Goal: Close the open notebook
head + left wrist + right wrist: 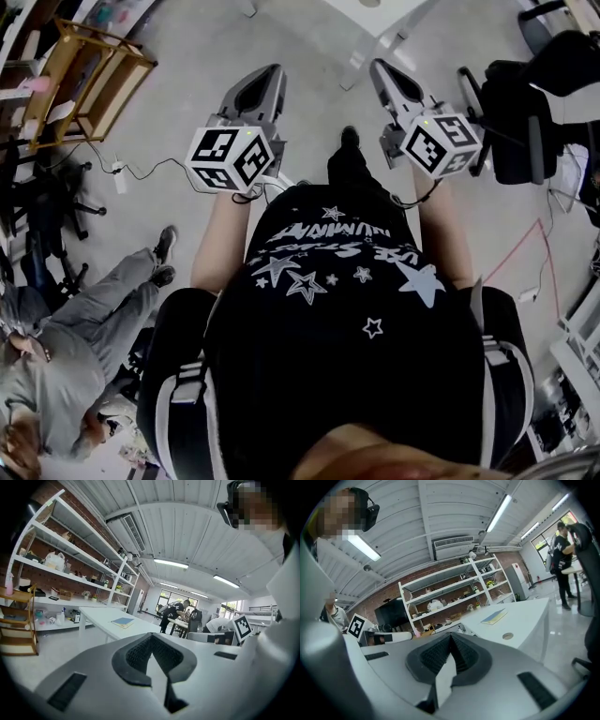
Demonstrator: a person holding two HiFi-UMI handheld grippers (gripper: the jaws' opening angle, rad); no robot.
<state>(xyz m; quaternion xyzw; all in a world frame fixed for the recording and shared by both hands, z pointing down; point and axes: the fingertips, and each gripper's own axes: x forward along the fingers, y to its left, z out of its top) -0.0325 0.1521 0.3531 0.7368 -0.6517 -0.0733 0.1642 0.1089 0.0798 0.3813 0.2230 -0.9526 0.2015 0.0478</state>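
Observation:
A thin blue notebook (123, 622) lies flat on a long white table (101, 620) some way ahead; in the right gripper view the notebook (494, 616) shows a blue and yellowish face near the table's (525, 620) middle. Whether it lies open I cannot tell from here. My left gripper (151, 637) is shut and holds nothing. My right gripper (451, 636) looks shut too, also with nothing in it. In the head view the left gripper (265, 82) and right gripper (382, 70) are held side by side in front of the body, over bare floor, short of the table legs (380, 37).
White wall shelving (70, 569) with small items stands behind the table. A wooden rack (89, 80), a cable (141, 173) on the floor and a seated person (66, 356) are at the left. Black office chairs (525, 112) stand at the right. People (178, 613) work at desks farther back.

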